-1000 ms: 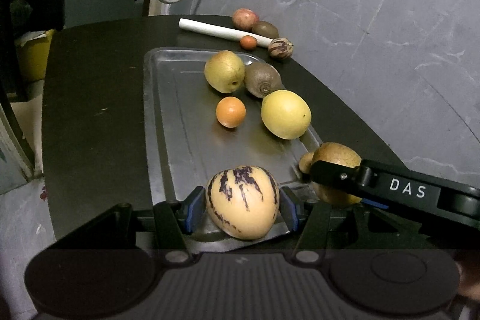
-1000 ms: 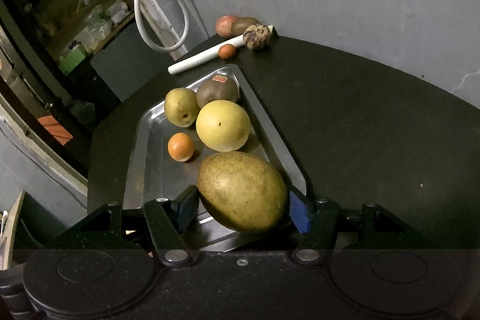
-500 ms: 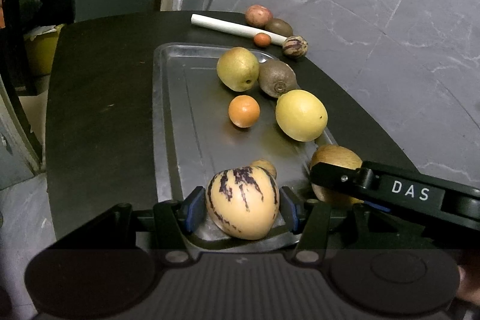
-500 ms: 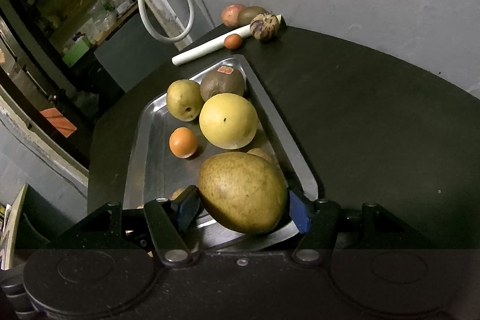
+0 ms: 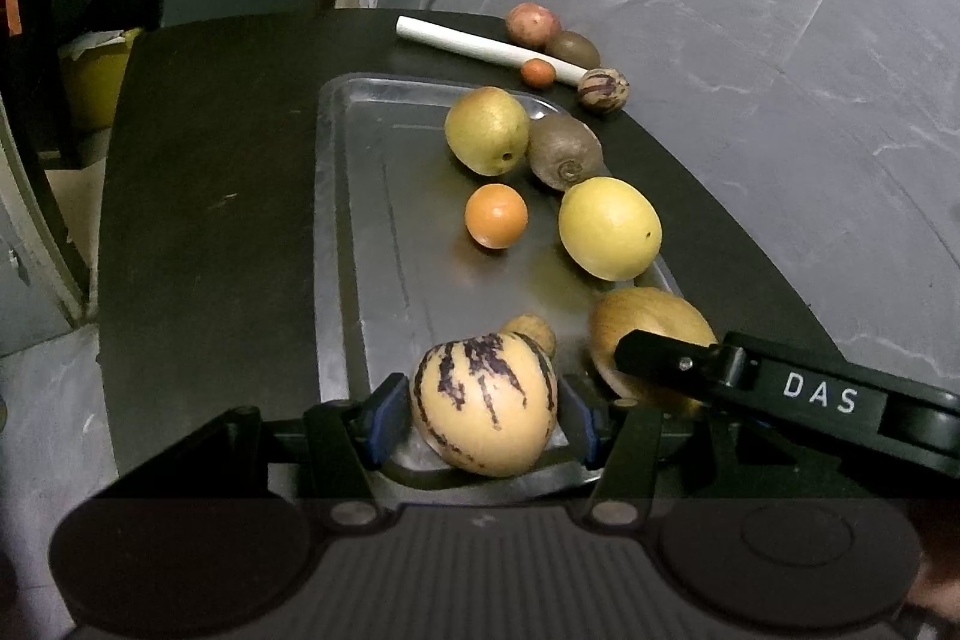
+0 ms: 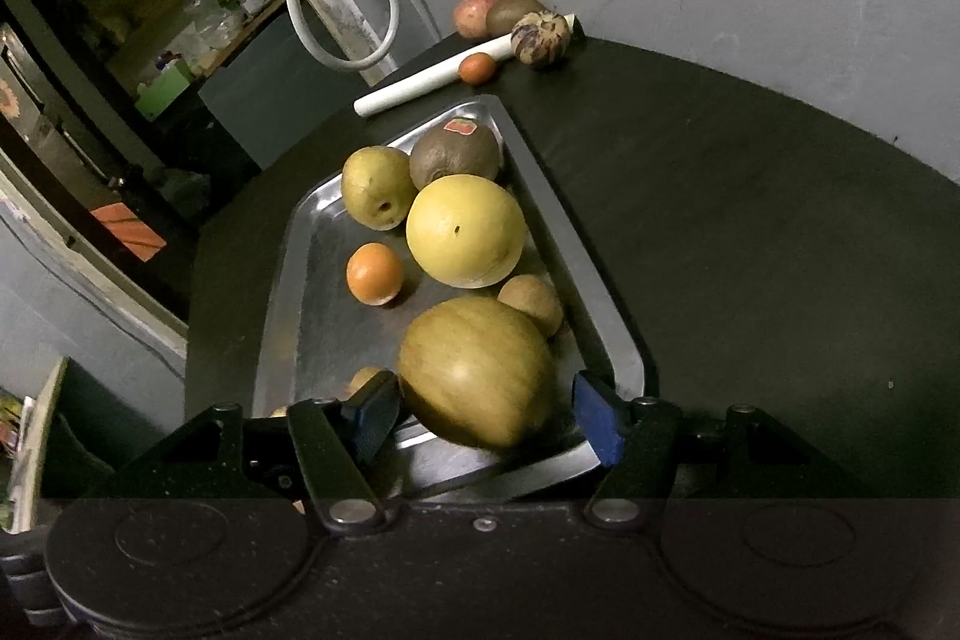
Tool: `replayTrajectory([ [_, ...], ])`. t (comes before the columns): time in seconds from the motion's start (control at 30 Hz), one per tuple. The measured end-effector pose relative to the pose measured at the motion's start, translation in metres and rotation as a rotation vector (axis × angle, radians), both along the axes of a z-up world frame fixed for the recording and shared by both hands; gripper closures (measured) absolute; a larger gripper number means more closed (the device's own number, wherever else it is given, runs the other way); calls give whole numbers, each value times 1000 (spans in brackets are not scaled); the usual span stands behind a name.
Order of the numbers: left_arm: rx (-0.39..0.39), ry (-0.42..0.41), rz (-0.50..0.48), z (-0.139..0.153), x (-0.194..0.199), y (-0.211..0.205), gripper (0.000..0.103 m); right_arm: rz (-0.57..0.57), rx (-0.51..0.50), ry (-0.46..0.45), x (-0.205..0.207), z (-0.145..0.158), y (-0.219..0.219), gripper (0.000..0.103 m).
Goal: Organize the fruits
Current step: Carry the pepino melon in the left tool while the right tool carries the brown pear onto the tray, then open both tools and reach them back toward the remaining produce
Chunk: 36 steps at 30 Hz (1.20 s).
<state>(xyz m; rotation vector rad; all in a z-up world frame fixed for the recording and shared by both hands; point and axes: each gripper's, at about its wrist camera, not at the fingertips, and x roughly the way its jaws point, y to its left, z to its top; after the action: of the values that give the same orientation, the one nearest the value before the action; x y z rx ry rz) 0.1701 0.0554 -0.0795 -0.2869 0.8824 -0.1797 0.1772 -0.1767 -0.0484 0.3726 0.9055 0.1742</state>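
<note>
While I hold both tools over the near end of the metal tray (image 5: 354,232), my left wrist camera shows the left gripper (image 5: 483,418) clamped on a cream fruit with purple stripes (image 5: 483,403), its blue pads against both flanks. At two o'clock from it sits a small tan fruit (image 5: 531,331), and at three o'clock the right gripper's black finger (image 5: 750,382) crosses a large olive-brown fruit (image 5: 642,319). Up the tray toward twelve o'clock I see an orange (image 5: 495,224), a big yellow fruit (image 5: 609,227) at its three o'clock, then a greenish pear-like fruit (image 5: 486,130) touching a brown kiwi (image 5: 564,152). Off the tray, at one o'clock on the dark table (image 5: 204,196), lie a white tube (image 5: 486,47) and four small fruits (image 5: 567,58).

From my right wrist camera, the right gripper (image 6: 480,415) has the olive-brown fruit (image 6: 477,370) between its fingers and the jaws are opening: the left pad (image 6: 372,415) sits at the fruit's flank, the right pad (image 6: 594,415) stands clear of it. That fruit is blurred, low over the tray's near end (image 6: 606,316). The tan fruit (image 6: 531,304) touches it at one o'clock, the yellow fruit (image 6: 465,229) lies at twelve, the orange (image 6: 374,274) at eleven.
</note>
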Motion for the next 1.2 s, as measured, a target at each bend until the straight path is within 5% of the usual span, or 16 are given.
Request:
replayTrajectory([
  [0.23, 17, -40, -14, 17, -17, -3, 27, 11, 21, -12, -11, 16, -8, 21],
  [0.5, 68, -43, 26, 30, -51, 8, 4, 23, -72, -54, -37, 39, -30, 1],
  [0.8, 115, 73, 86, 22, -63, 22, 1, 97, -374, 55, -49, 32, -40, 1],
  [1.2, 140, 105, 117, 35, -29, 21, 1, 76, -423, 38, -31, 33, -56, 1],
])
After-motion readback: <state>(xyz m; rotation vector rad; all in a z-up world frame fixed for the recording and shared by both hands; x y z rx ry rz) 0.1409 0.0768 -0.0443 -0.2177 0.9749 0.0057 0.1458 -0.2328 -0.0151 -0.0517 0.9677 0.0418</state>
